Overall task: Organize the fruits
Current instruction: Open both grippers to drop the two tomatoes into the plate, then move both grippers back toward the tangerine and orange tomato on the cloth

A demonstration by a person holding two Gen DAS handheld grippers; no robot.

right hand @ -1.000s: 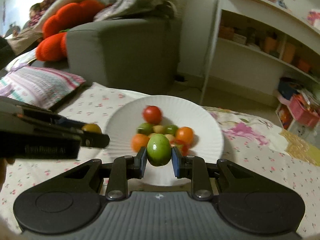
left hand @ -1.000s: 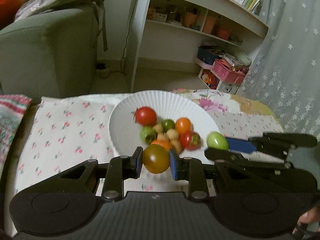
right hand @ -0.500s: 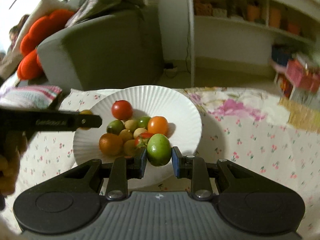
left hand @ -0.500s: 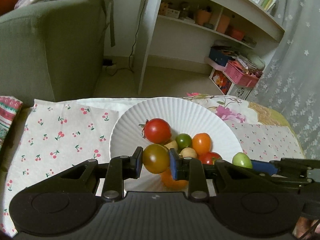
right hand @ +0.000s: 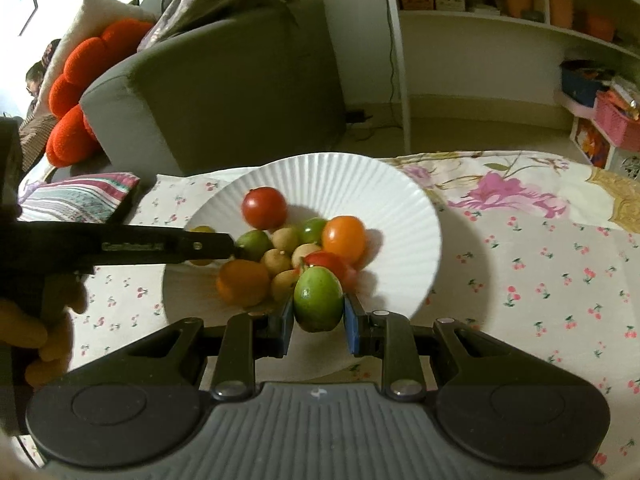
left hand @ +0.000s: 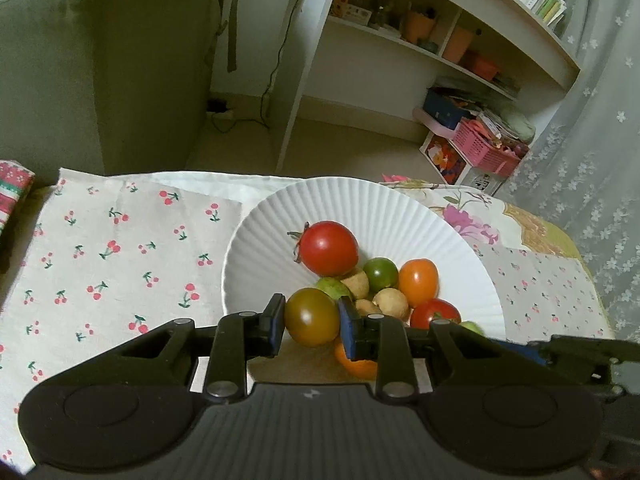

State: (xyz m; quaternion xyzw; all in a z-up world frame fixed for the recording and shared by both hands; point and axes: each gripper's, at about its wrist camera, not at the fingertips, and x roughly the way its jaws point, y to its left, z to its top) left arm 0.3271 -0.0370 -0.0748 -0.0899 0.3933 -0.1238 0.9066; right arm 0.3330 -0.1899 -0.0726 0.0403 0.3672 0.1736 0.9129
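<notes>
A white ridged plate point(left hand: 360, 208) point(right hand: 400, 216) on a cherry-print cloth holds several small fruits: a red tomato point(left hand: 328, 248) point(right hand: 264, 207), an orange one point(left hand: 418, 282) point(right hand: 344, 238), green ones and pale round ones. My left gripper point(left hand: 312, 318) is shut on a brownish-green tomato point(left hand: 312, 316), just above the plate's near left edge. My right gripper point(right hand: 318, 312) is shut on a green fruit point(right hand: 318, 298), over the plate's near side beside the pile. In the right wrist view the left gripper point(right hand: 224, 244) reaches in from the left, its brownish tomato point(right hand: 200, 230) partly hidden.
A grey sofa point(left hand: 100, 60) with red cushions point(right hand: 76, 92) stands behind the table. White shelves point(left hand: 440, 40) and a pink basket point(left hand: 484, 148) are at the back right. A floral cloth point(right hand: 520, 192) covers the table's right side. A gloved hand point(right hand: 40, 340) holds the left gripper.
Both grippers have come closer to the plate and a little lower, each still holding its fruit. The plate and pile look larger in both views.
</notes>
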